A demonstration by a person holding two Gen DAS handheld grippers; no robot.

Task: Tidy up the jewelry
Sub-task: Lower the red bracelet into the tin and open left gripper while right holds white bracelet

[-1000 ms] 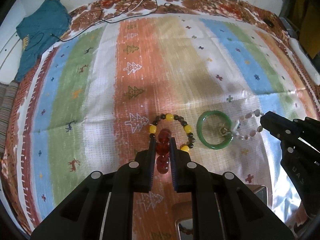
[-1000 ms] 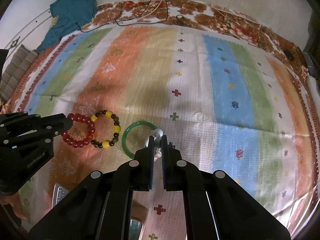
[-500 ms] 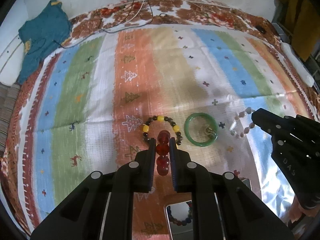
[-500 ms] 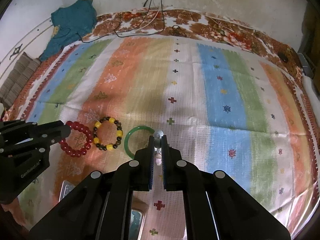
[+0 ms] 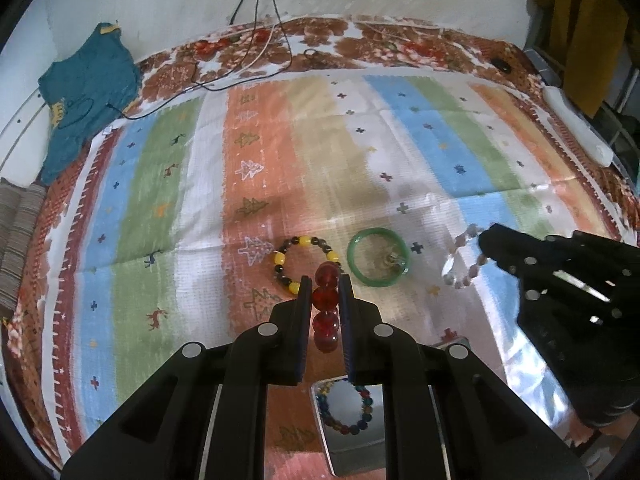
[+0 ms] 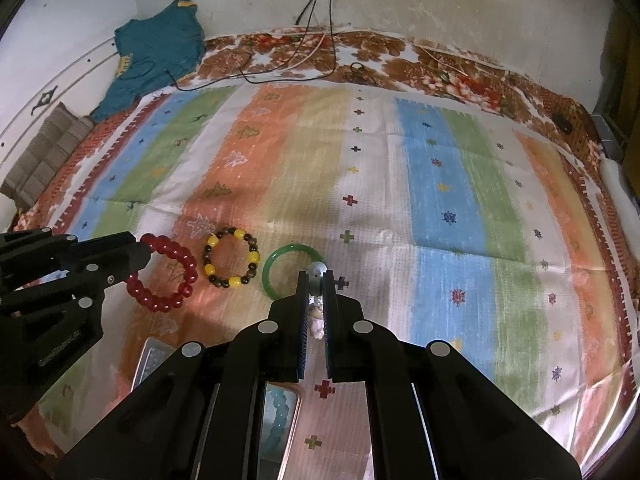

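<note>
both bracelets pinched: red bracelet [image 5: 325, 300] in left gripper [image 5: 325, 284], pale bracelet [image 6: 316, 280] in right gripper [image 6: 316, 280]

Setting: home bedroom. Evidence: bed covered by a striped cloth [image 6: 440, 208] over a floral bedsheet [image 6: 460, 76]; teal garment [image 6: 156, 52] lying at the head; cables [image 6: 316, 8] trailing down a stained plaster wall [image 6: 440, 4]; folded blanket [image 6: 44, 152] at the edge.

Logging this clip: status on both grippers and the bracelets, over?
Left gripper shut on red bead bracelet. Right gripper shut on pale bead bracelet. Yellow-and-dark bracelet and green bangle lie loose on striped cloth. Nothing in the way.
</note>
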